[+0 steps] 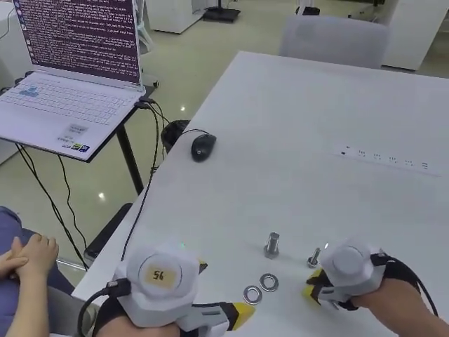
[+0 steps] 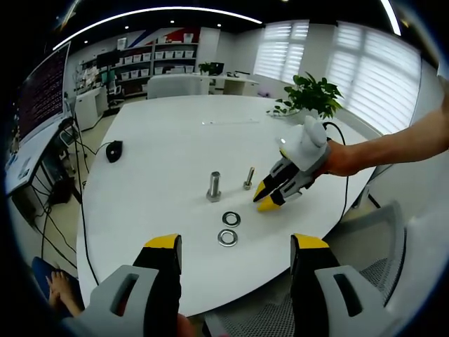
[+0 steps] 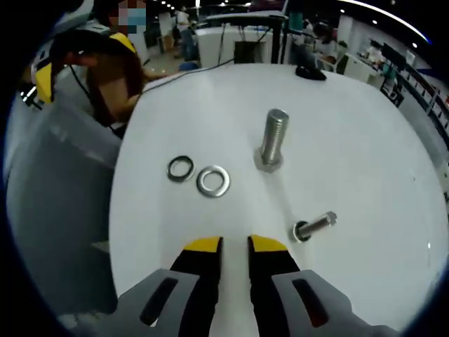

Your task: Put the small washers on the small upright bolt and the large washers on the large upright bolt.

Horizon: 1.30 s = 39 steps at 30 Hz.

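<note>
- Left gripper [image 2: 236,243] is wide open and empty; right gripper [image 3: 235,245] is nearly closed, holding nothing.
- Washers [image 3: 212,180] lie on the table [image 3: 351,105] beside the large bolt [image 3: 273,139].
- Pinch one washer's rim, then centre it over the matching bolt.

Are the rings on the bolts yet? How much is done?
Nothing looks done yet: both washers lie flat on the table near the large bolt and small bolt. Nothing is in hand: the left tool is open, the right tool shut and empty. Still left: putting each washer on its matching bolt.
</note>
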Tool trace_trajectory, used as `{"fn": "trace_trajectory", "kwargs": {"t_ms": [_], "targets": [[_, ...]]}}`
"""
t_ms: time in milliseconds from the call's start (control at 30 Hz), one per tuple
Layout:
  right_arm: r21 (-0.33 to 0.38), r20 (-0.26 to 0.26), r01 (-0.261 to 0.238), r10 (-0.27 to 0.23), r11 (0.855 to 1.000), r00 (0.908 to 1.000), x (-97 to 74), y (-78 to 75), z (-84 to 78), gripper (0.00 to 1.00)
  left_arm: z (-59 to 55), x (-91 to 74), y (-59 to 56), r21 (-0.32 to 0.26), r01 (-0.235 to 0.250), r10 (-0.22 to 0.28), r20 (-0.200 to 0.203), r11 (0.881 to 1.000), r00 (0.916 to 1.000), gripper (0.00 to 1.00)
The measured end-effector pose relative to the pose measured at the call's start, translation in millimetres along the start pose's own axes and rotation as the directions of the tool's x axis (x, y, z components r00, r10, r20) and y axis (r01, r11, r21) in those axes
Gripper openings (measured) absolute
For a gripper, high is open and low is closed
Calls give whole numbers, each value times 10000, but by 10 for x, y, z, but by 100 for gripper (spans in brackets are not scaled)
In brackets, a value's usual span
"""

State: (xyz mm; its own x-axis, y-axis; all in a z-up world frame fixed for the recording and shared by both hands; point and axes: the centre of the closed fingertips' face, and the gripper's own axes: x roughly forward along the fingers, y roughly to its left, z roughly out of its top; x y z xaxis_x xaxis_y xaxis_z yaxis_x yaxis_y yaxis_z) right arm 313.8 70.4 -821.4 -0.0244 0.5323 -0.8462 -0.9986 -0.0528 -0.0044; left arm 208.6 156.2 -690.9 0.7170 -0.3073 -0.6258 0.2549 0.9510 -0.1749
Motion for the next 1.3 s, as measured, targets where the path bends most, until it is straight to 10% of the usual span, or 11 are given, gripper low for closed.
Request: {"fn": "trace_trajectory", "kwargs": {"t_ms": [400, 1067, 1300], "targets": [[-1496, -398, -931, 881, 9843, 9953, 286, 152, 385, 28, -33, -79, 64, -31, -66, 67, 34, 10000, 10000, 62], [-3032, -1727, -2016, 1543, 9314, 9728, 302, 159, 388, 23, 5, -117, 101, -80, -122, 123, 240, 9999, 9996, 62], [-2401, -1215, -1667, 1407, 9563, 9826, 218, 93, 393, 23, 2, -131, 125, -199, -244, 249, 277, 9995, 9993, 62]]}}
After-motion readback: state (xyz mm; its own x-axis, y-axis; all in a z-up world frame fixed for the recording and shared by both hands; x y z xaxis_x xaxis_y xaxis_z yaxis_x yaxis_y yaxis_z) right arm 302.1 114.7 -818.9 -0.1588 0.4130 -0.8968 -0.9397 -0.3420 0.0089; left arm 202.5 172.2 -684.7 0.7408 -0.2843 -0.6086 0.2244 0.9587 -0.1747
